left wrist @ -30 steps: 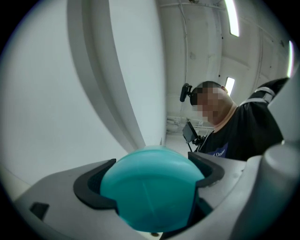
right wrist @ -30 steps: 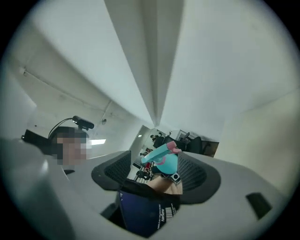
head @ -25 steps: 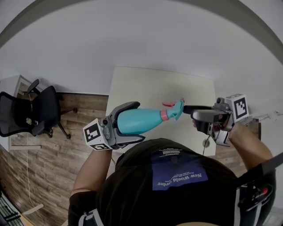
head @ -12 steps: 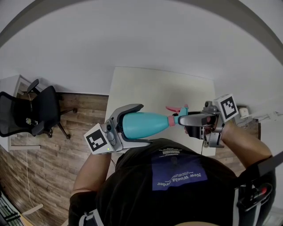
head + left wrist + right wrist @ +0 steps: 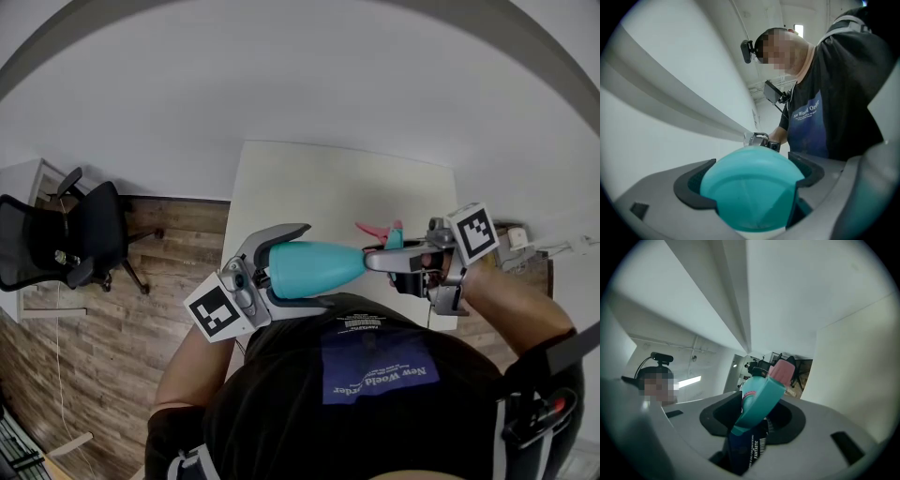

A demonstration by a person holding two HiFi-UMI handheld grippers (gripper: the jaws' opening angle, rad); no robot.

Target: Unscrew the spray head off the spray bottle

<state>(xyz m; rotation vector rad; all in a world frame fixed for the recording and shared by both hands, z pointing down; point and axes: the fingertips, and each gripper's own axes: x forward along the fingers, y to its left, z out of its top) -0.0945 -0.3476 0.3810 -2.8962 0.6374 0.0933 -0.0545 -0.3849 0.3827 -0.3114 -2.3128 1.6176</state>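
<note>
Spray bottle: teal, lying on its side in the air above the near edge of the white desk, its round base toward the person's left.
Left gripper: its jaws stand wide and clamp the fat body of the spray bottle. In the left gripper view the dark pads press on both sides of the bottle's base.
Spray head: teal with a pink trigger, on the neck at the narrow end of the spray bottle.
Right gripper: at the narrow end of the spray bottle, with its jaws closing on the spray head. In the right gripper view the head stands between the two dark pads, its pink nozzle sticking up past them.
Person: leans over the spray bottle from the near side, in a dark shirt with a blue patch.
Office chair: black, well to the left of the spray bottle, on the wooden floor.
</note>
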